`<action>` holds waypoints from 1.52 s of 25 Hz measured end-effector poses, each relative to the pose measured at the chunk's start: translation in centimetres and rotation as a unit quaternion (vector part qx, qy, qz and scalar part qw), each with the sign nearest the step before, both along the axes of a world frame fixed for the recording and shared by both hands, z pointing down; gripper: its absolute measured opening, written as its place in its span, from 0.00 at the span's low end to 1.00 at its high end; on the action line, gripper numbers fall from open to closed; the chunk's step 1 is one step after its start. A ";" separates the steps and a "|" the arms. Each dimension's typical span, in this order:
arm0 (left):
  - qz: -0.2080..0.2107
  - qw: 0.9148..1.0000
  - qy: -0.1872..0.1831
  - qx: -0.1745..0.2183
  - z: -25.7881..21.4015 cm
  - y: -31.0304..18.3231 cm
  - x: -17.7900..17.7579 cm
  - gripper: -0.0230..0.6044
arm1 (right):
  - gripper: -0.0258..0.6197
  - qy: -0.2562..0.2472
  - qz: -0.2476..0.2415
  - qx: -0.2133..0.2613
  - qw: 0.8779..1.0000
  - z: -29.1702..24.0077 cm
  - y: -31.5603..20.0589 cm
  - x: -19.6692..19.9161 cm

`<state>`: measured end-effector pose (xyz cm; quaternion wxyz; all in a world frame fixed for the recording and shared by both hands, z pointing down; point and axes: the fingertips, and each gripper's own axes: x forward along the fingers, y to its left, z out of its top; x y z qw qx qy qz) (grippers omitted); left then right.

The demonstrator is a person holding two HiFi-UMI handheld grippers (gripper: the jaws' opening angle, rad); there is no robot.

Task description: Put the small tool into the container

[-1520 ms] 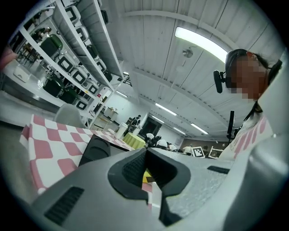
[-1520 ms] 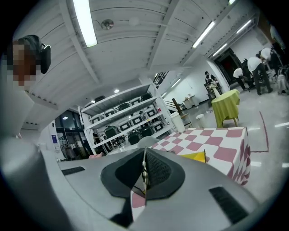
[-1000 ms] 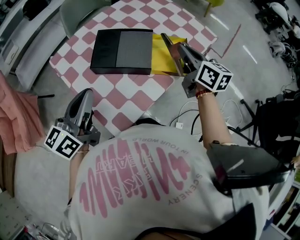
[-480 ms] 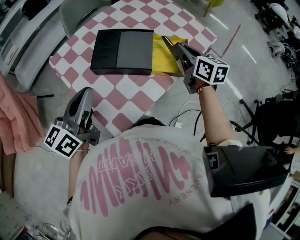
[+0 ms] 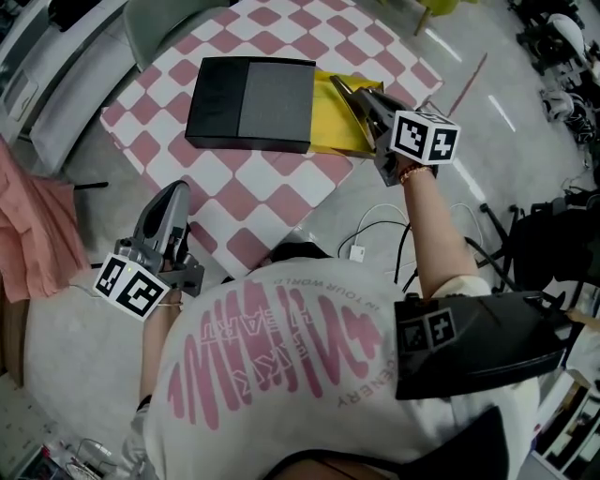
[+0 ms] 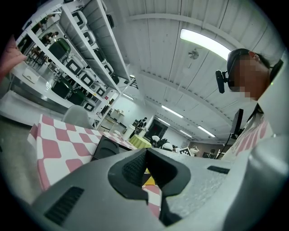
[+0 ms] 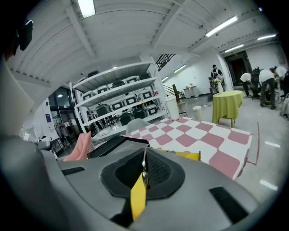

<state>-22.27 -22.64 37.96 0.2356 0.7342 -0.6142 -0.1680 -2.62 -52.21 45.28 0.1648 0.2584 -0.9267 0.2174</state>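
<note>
A black and grey box-like container (image 5: 251, 91) lies on the pink-checked table (image 5: 272, 192). A flat yellow pouch (image 5: 328, 124) lies against its right side. My right gripper (image 5: 339, 85) hovers over that pouch, shut on a thin yellow strip-like tool (image 7: 138, 196) with a small metal glint at the pads. Past the right gripper (image 7: 144, 159), its own view shows the container (image 7: 113, 143) and the pouch (image 7: 188, 155). My left gripper (image 5: 175, 189) hangs off the table's near-left edge. In its own view the left gripper (image 6: 145, 155) has its pads together with nothing held.
White cables (image 5: 375, 234) lie on the floor by the table's near corner. A pink cloth (image 5: 33, 234) hangs at the left and a grey chair (image 5: 164, 23) stands at the far side. Storage shelves (image 7: 117, 103) stand beyond the table.
The right gripper has edged slightly farther over the yellow pouch and turned a little. The left gripper has hardly moved. Both stay shut.
</note>
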 end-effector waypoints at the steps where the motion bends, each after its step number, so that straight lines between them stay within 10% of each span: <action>1: -0.001 1.000 -0.001 0.000 0.1 0.1 -0.1 0.05 | 0.06 0.002 -0.004 0.000 1.000 0.2 0.0 -0.1; 38: -0.056 0.998 -0.030 0.008 -1.4 3.3 -1.0 0.05 | 0.06 0.102 -0.045 -0.041 0.993 6.0 0.1 -2.6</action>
